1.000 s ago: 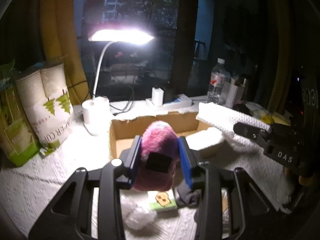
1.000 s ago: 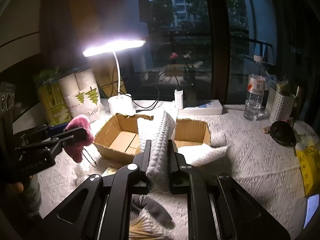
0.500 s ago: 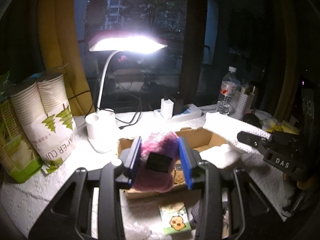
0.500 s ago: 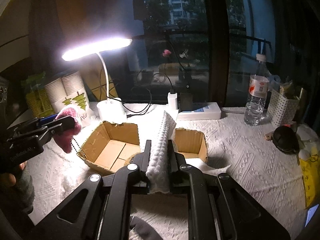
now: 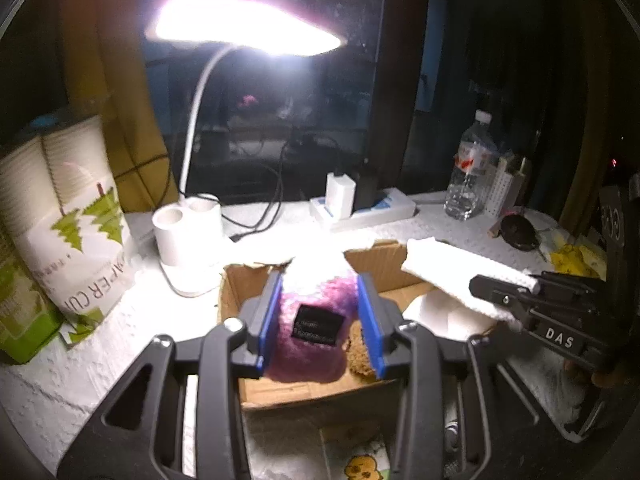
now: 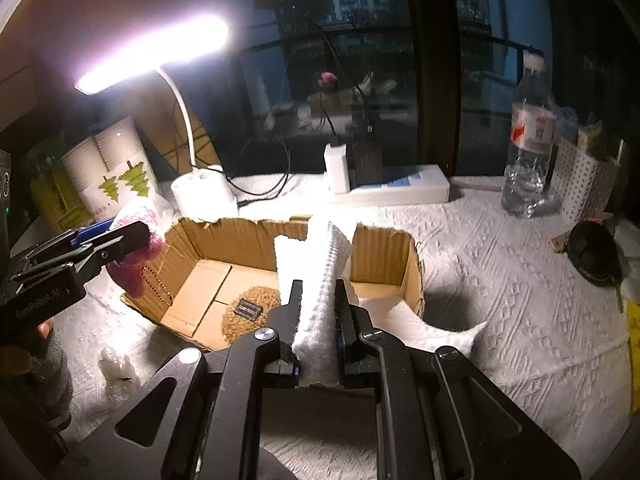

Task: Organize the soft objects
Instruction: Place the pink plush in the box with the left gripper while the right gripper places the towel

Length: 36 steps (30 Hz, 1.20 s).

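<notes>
My left gripper is shut on a fluffy pink plush with a black label, held above the left part of an open cardboard box. From the right wrist view the left gripper and plush hang at the box's left wall. My right gripper is shut on a folded white textured towel, held upright over the box's front edge; it also shows in the left wrist view. A brown fuzzy piece with a black label lies on the box floor.
A lit desk lamp stands behind the box, with a pack of paper cups to its left. A power strip, a water bottle and a black round object sit behind and right. A white cloth lies at the box's right.
Both grippers have moved forward toward the box. The pink plush is now over the box's left part and the towel is over its front edge.
</notes>
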Available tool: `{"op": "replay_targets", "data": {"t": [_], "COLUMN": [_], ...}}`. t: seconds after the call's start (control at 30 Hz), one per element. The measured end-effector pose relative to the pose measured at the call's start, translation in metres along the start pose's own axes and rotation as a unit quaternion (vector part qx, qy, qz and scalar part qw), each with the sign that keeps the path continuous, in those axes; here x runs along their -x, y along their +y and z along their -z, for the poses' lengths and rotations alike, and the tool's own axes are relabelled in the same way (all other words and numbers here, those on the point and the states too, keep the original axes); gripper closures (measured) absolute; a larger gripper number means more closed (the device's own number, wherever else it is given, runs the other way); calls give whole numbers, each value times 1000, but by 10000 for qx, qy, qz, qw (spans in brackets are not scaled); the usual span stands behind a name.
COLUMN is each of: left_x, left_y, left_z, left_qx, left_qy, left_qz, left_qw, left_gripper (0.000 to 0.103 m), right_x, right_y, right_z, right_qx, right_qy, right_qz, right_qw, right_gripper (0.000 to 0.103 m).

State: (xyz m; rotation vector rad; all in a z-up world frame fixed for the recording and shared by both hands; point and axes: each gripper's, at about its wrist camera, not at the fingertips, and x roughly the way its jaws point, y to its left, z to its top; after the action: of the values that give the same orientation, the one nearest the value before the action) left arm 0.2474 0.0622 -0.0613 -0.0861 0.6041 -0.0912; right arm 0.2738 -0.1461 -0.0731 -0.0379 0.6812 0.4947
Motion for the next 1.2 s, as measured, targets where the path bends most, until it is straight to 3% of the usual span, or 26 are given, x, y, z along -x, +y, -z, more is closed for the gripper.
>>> {"op": "replay_targets", "data": {"t": [0.37,0.73,0.83,0.97,1.13,1.2], "left_x": [-32,-49,-47,-39,-27,-21], "left_y": [7,12,11,11,11,12], "left_z": [12,20,19,17,14,14], "left_qx": [84,159,140,182,260,295], "left_qy": [357,624,579,461,363,312], "left_qz": [39,123,148,209,276,288], "left_qw": [9993,9979,9981,9986,9986,9987], "left_gripper": [65,61,52,51,47,32], "right_x": [-49,-61,-59,-47,-24,-14], "right_y": [-1,4,8,14,15,16], "right_z": [9,8,7,4,0,1], "right_qx": [34,43,59,78,-35,-87], "right_qy": [725,1015,1064,897,660,571], "right_qz": [182,406,496,661,853,902], "right_qw": [9972,9940,9931,9937,9942,9942], "right_gripper": [90,86,79,57,50,50]}}
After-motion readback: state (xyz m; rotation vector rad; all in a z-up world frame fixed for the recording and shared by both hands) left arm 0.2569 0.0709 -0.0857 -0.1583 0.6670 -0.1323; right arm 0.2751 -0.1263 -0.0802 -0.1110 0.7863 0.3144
